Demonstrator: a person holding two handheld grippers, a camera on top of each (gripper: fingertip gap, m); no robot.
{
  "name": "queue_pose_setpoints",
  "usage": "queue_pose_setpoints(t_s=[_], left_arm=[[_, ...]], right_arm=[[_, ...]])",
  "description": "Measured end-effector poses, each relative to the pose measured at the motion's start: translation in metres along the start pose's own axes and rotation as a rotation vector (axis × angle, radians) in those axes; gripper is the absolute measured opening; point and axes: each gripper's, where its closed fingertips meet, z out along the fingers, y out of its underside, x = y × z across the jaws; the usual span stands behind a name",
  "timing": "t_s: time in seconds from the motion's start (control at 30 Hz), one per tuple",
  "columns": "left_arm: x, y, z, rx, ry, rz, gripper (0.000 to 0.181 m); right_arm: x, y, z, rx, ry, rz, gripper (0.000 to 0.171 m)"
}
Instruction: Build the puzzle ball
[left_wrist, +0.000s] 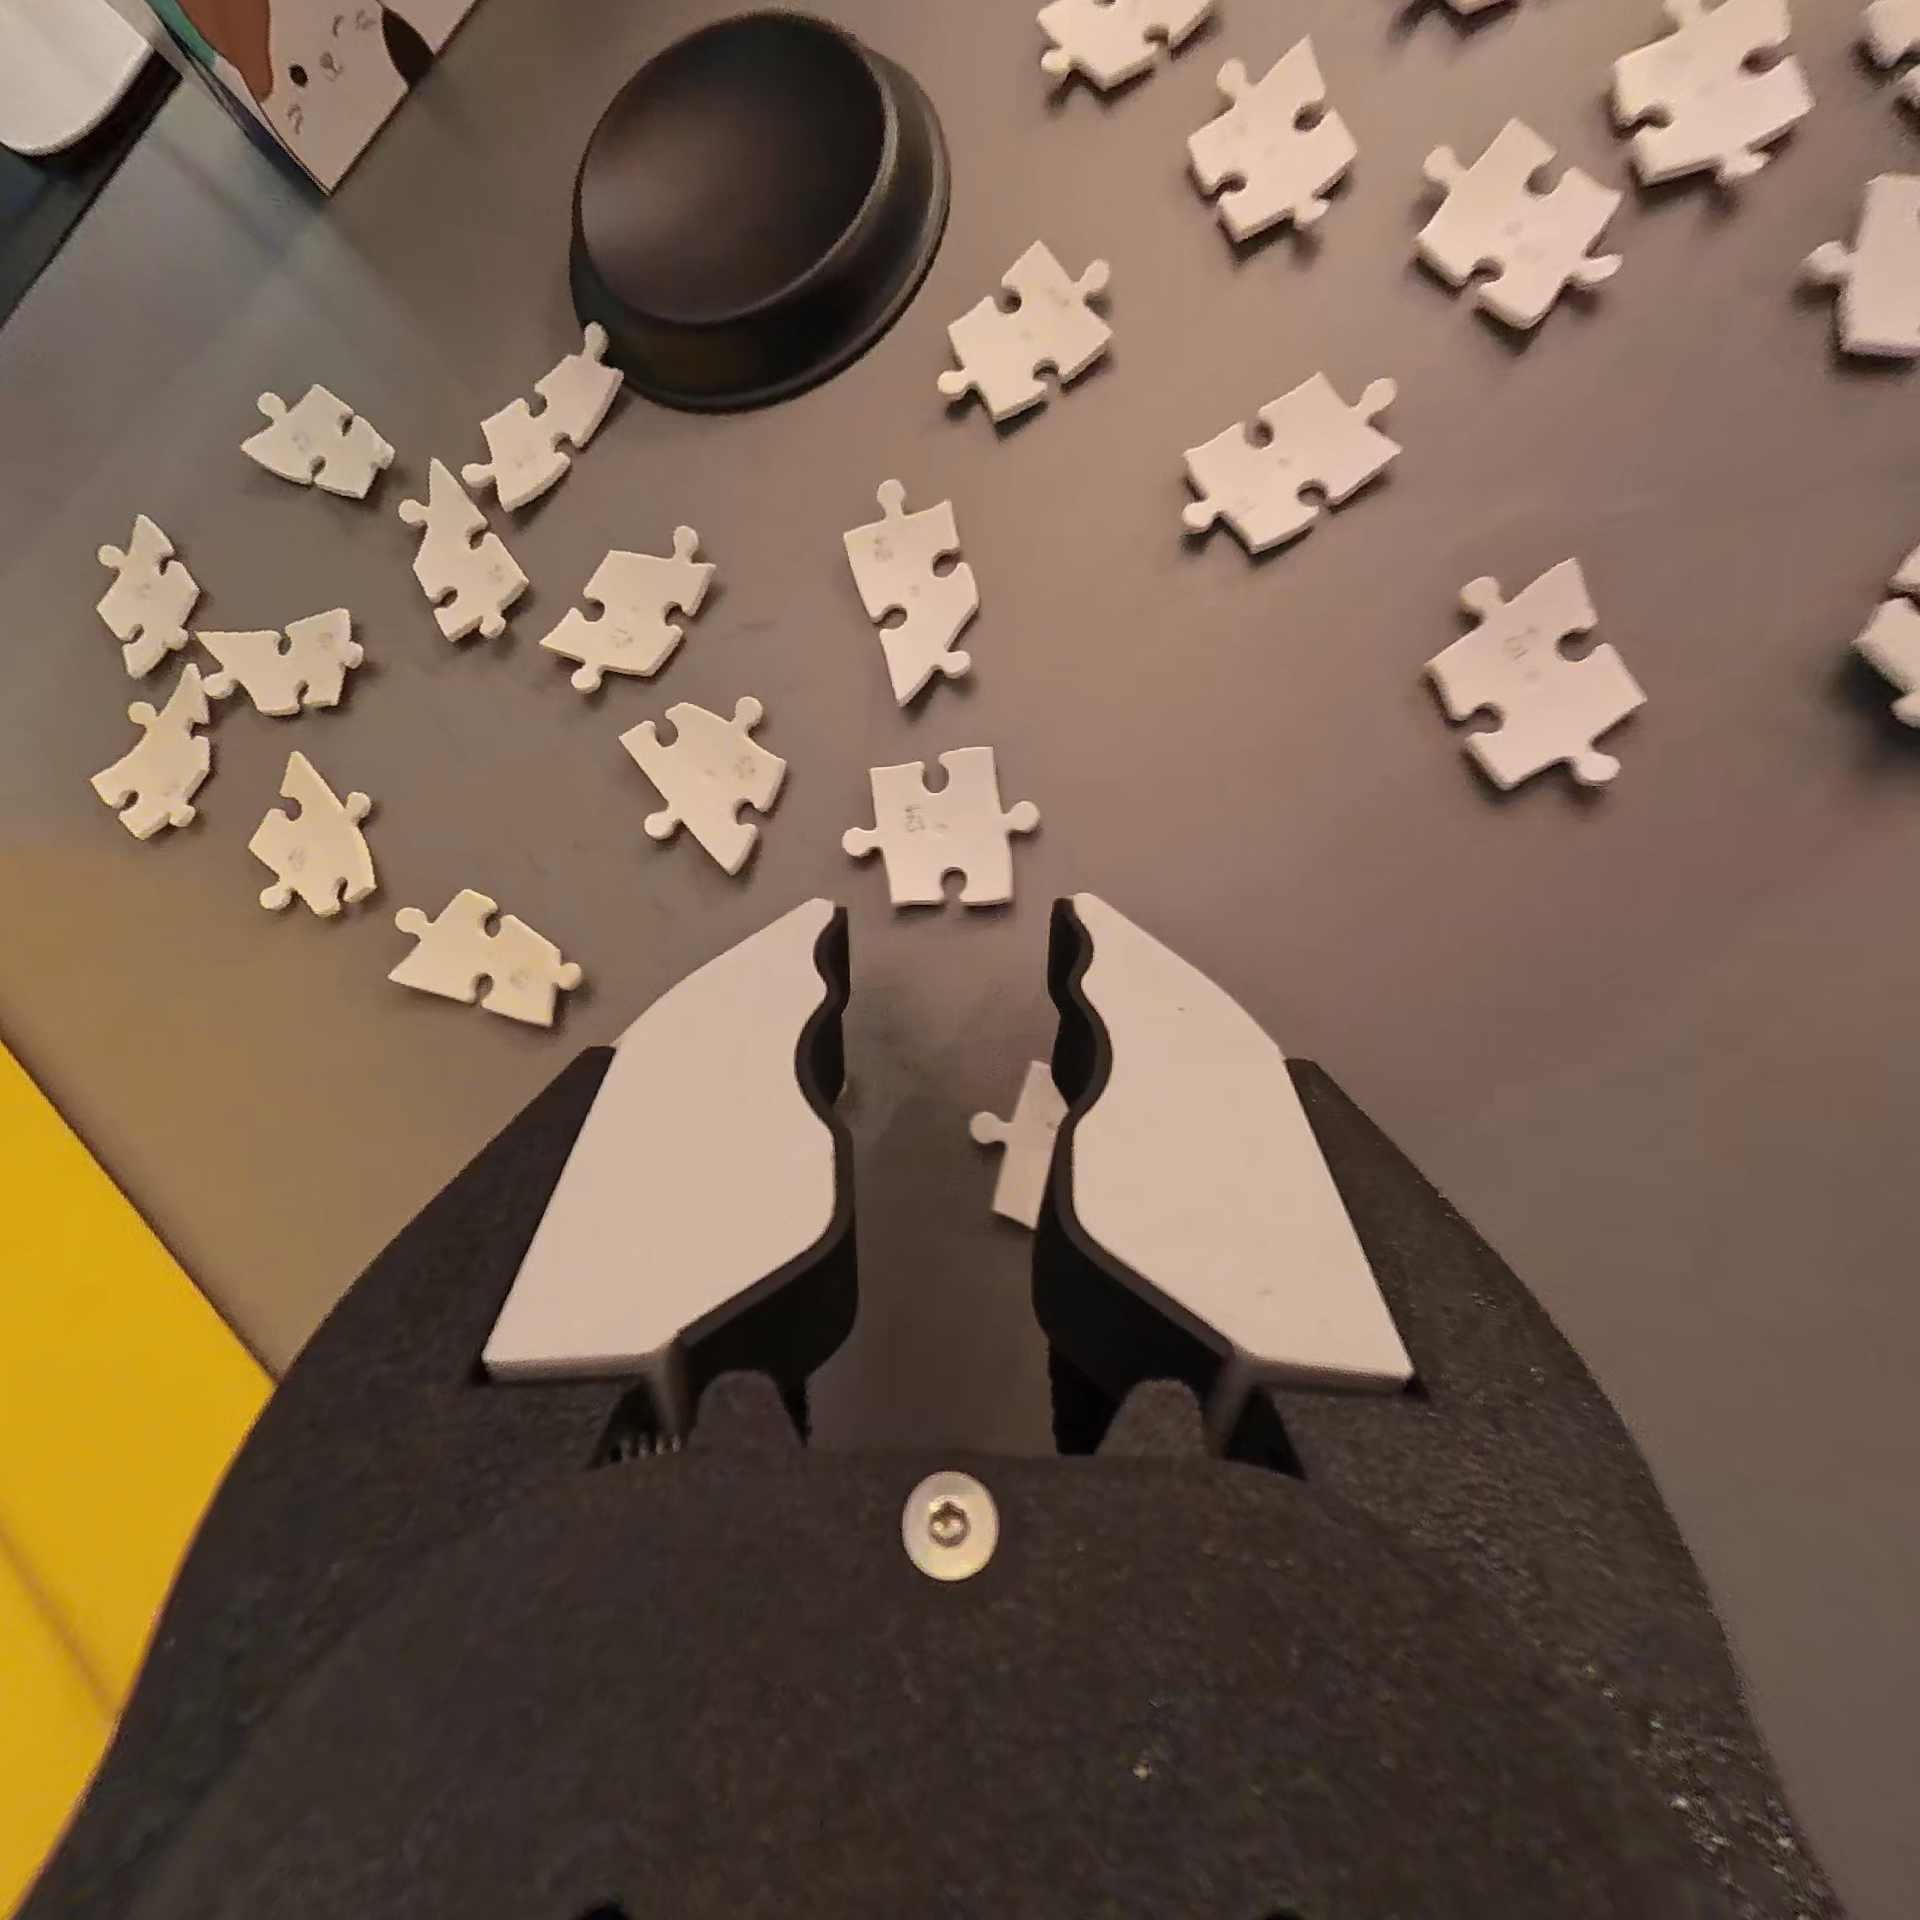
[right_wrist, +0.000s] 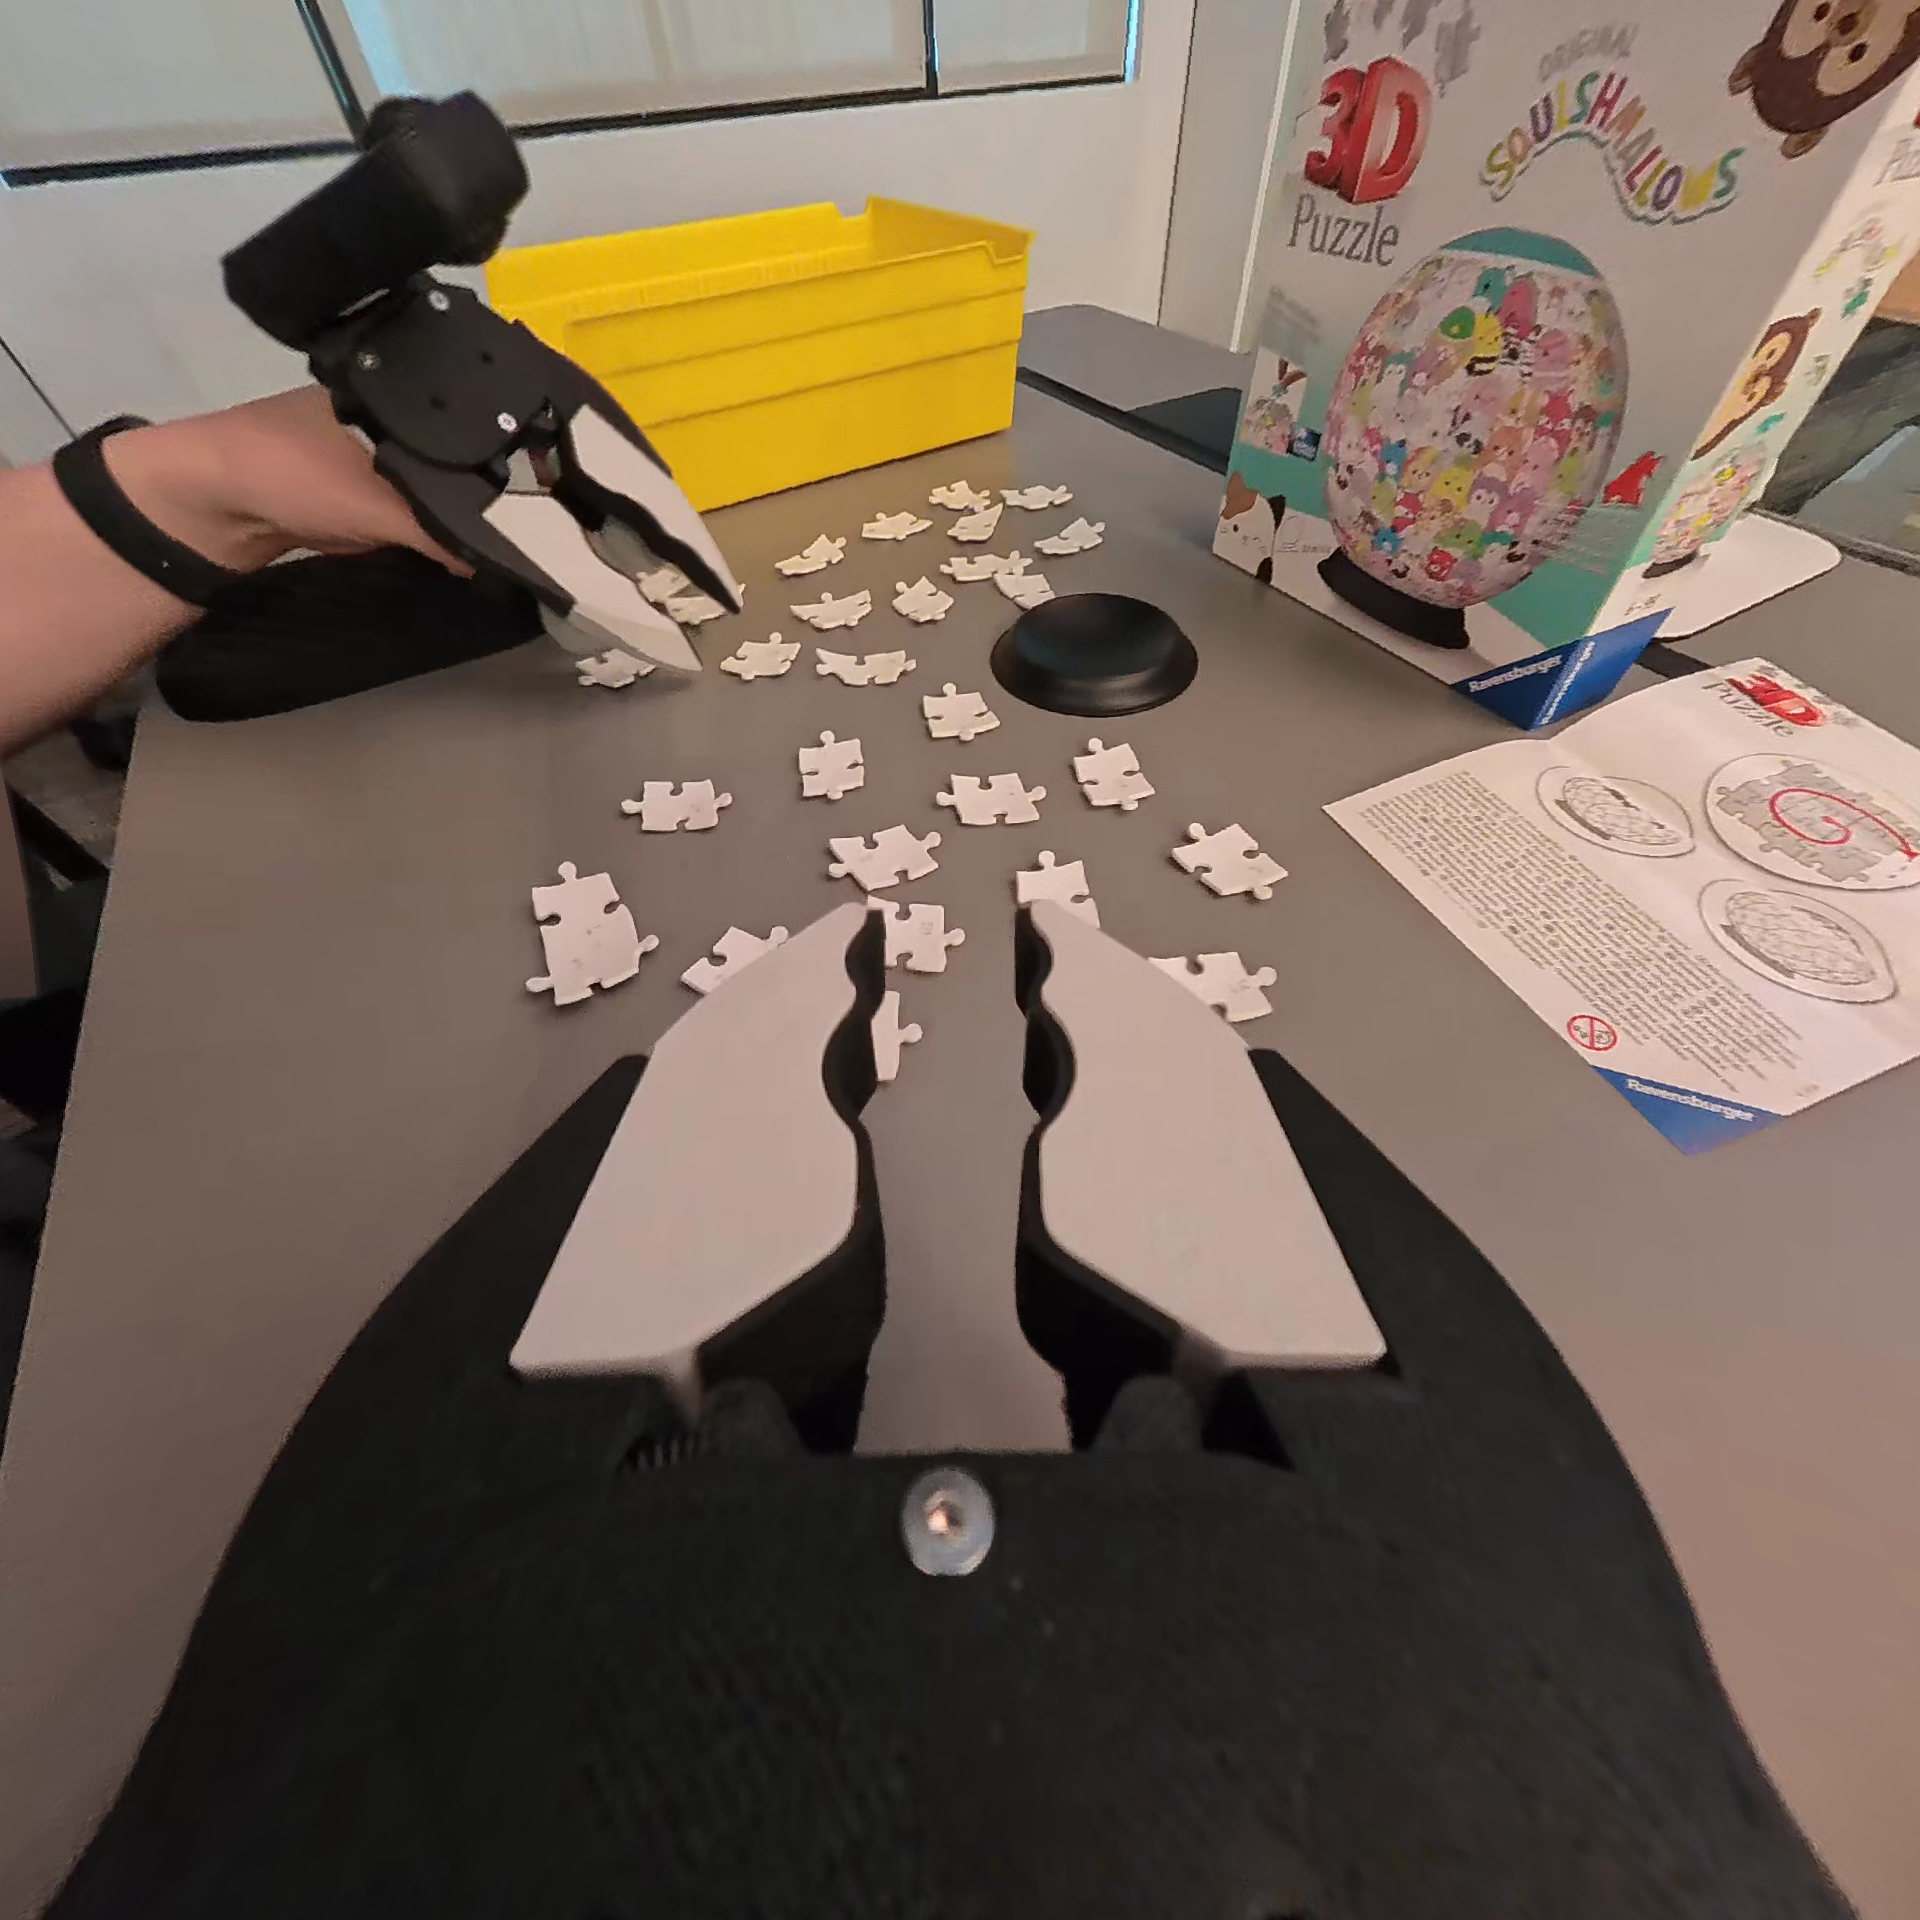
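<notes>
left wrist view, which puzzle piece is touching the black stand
The piece at the stand's lower left edge: its upper tip meets the stand's rim. Every other piece there lies apart from it on the grey table.

We see plain white puzzle pieces (right_wrist: 992, 798) on a grey counter (right_wrist: 312, 935), a black round stand (right_wrist: 1091, 652), a yellow bin (right_wrist: 790, 343), a multicoloured puzzle box (right_wrist: 1486, 416), and pale grey fingers (right_wrist: 727, 1164) on black bodies.

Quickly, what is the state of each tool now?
Left tool: open, holding nothing.
Right tool: open, holding nothing.
</notes>
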Motion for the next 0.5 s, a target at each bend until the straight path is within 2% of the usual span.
queue_pose_setpoints(t_s=[0.2, 0.5], left_arm=[[-0.004, -0.003, 0.004, -0.029, 0.035, -0.006, 0.038], [-0.009, -0.034, 0.020, -0.039, 0.054, -0.059, 0.037]], right_arm=[[-0.001, 0.005, 0.002, -0.023, -0.008, -0.002, 0.025], [-0.001, 0.005, 0.002, -0.023, -0.009, -0.003, 0.025]])
